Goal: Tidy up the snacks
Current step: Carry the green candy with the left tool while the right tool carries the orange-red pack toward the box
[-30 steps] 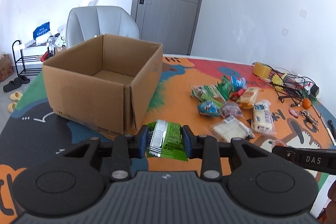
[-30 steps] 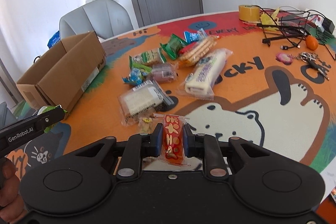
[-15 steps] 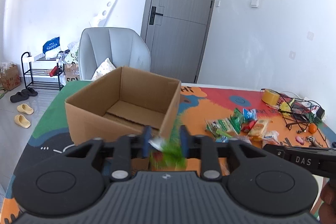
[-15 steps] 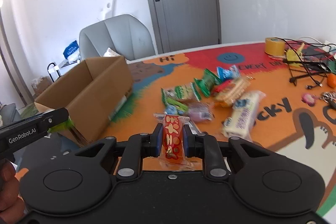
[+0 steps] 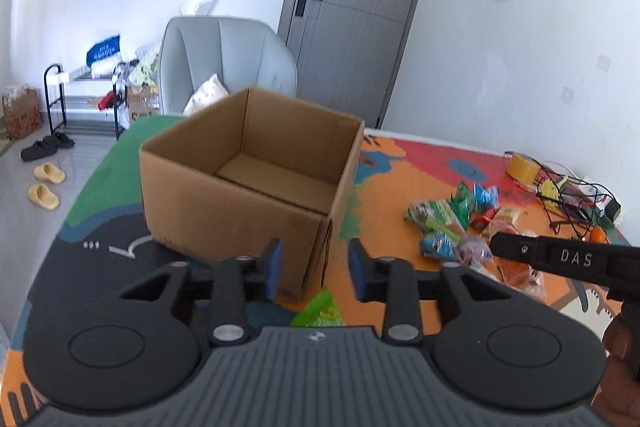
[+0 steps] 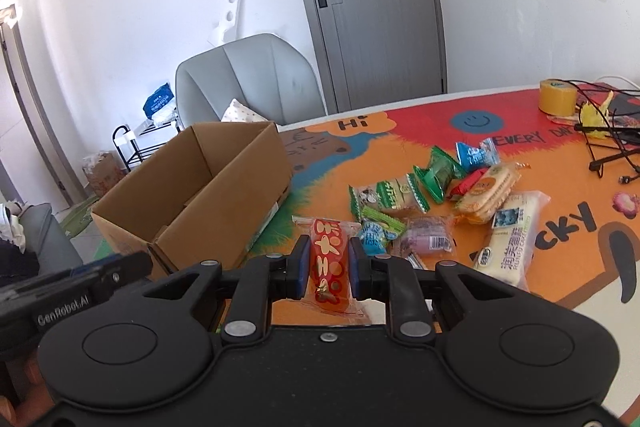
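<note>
Released short of the cardboard box (image 5: 256, 187), the green packet (image 5: 318, 311) dropped below the left gripper (image 5: 316, 269) as its jaws opened, while the right gripper (image 6: 330, 263), pinching the red snack (image 6: 330, 263), should carry farther over the box's rim before letting go.

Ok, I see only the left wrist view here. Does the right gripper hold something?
Observer: Yes, the right gripper is shut on a red packet with a pale pattern.
Operator: Is it over the box?
Observer: No. The cardboard box stands ahead and to its left; behind the packet I see the mat.
Operator: Any big snack in the pile?
Observer: A long white packet lies flat at the pile's right edge.
</note>
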A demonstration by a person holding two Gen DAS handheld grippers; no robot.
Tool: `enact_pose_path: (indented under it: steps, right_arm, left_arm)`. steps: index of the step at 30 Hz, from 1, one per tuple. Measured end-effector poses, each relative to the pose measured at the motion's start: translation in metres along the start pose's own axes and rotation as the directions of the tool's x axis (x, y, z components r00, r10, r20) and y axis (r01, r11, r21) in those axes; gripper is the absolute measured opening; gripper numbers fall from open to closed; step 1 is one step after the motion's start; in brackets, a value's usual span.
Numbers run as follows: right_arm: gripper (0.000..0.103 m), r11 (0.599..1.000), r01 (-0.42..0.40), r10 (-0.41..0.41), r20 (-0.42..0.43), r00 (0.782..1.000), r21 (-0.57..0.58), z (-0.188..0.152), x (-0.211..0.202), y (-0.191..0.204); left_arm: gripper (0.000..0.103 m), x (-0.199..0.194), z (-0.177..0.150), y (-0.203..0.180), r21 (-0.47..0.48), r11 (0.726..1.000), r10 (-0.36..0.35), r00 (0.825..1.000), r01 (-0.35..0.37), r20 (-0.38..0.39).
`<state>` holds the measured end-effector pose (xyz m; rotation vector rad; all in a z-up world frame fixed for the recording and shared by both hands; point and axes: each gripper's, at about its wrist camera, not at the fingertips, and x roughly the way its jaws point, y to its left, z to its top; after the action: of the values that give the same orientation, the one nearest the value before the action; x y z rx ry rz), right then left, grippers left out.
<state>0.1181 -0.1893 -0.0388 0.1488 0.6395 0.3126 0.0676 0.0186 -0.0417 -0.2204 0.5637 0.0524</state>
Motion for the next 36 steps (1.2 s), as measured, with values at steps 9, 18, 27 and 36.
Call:
enact_pose_path:
  steps: [9, 18, 27, 36]
  right_arm:
    - [0.021, 1.0, 0.01, -0.01, -0.028, 1.0, 0.014, -0.013, 0.0, -0.008]
    - [0.021, 1.0, 0.003, -0.003, -0.013, 1.0, 0.004, -0.02, 0.002, -0.013]
    - [0.021, 1.0, -0.002, 0.002, 0.027, 1.0, -0.022, -0.027, 0.007, -0.009]
    - [0.021, 1.0, -0.022, 0.022, 0.049, 0.999, -0.006, -0.025, -0.001, -0.002]
  left_arm:
    - [0.063, 0.016, -0.02, -0.003, -0.019, 0.999, 0.031, 0.998, -0.032, -0.05]
    - [0.06, 0.037, -0.037, -0.015, 0.007, 0.998, 0.07, 0.993, -0.07, -0.098]
    - [0.025, 0.034, -0.054, -0.022, 0.05, 0.995, 0.095, 0.991, -0.091, -0.089]
    - [0.025, 0.01, -0.04, -0.023, 0.049, 0.994, 0.097, 0.995, -0.097, -0.002]
